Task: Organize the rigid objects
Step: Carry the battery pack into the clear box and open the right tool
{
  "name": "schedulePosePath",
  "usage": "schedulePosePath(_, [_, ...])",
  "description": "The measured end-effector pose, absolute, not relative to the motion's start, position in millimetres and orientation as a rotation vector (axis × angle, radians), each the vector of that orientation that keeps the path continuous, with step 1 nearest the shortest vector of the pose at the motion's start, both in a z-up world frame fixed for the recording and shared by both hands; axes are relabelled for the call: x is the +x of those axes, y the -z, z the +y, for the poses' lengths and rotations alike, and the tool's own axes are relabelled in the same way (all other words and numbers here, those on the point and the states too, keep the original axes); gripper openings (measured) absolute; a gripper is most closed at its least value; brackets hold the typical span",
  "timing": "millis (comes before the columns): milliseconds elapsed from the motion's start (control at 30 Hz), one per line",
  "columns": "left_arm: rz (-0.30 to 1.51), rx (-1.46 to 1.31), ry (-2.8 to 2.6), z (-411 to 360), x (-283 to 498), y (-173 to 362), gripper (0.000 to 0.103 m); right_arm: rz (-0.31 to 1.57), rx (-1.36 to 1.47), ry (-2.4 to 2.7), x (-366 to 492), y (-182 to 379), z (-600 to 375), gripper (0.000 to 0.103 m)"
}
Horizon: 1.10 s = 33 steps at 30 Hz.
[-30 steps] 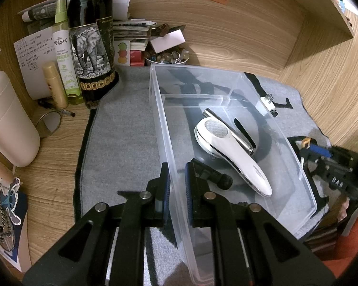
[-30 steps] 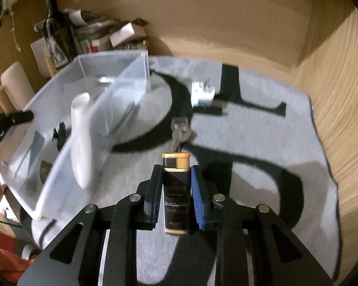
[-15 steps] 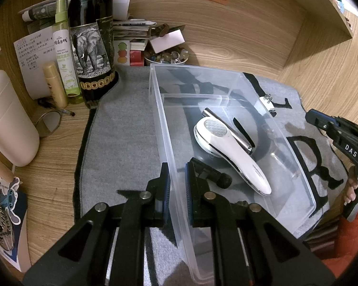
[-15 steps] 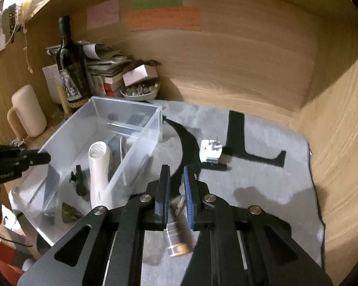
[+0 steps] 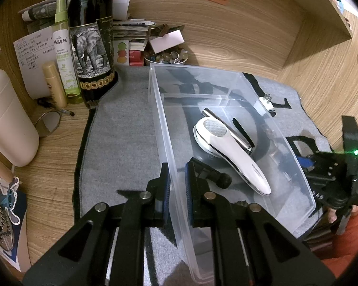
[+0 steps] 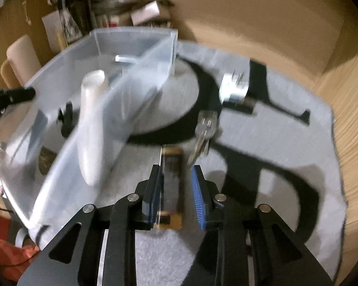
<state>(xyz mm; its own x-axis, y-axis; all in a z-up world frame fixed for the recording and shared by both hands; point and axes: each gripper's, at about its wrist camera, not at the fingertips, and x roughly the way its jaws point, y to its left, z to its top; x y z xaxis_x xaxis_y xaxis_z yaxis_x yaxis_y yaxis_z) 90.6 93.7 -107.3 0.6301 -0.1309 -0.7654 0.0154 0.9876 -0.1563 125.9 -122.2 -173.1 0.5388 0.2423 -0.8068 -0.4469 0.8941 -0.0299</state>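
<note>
My left gripper (image 5: pixel 176 178) is shut on the near left wall of the clear plastic bin (image 5: pixel 165 128). In the bin lie a white handheld device (image 5: pixel 229 147), a metal clip (image 5: pixel 226 124) and a small black part (image 5: pixel 214 176). My right gripper (image 6: pixel 176 178) is open around a black and gold rectangular case (image 6: pixel 170 166) that lies on the grey mat (image 6: pixel 262 190), right of the bin (image 6: pixel 140 76). The right view is blurred. A key bunch (image 6: pixel 204 128) and a white plug adapter (image 6: pixel 234 88) lie further ahead on the mat.
Left of the bin stand a dark wine bottle (image 5: pixel 90 40), a green spray bottle (image 5: pixel 64 54), a gold tube (image 5: pixel 55 83) and a pink mug (image 5: pixel 7 124). A bowl of stones (image 5: pixel 167 56) and papers sit at the wooden back wall.
My right gripper dropped from a raised, shut pose down to the mat and opened around the black and gold case. The left gripper kept its hold on the bin wall.
</note>
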Motion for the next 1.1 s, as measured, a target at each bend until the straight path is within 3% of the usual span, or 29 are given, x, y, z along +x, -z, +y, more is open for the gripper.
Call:
schedulePosePath(267, [0.886,-0.141,0.085,93.8,90.5,107.4,0.010,0.903,-0.219,-0.397,127.4,173.9,-124.7,0.022])
schedulePosePath(833, [0.884,-0.142,0.088,91.7,90.0,107.6,0.010,0.630,-0.149,-0.431,126.7,88.9,-108.0,0.022])
schedulePosePath(1100, [0.884,-0.143,0.089,91.2,89.6,107.6,0.010,0.579,-0.183,-0.489,126.7,74.1,-84.3,0.022])
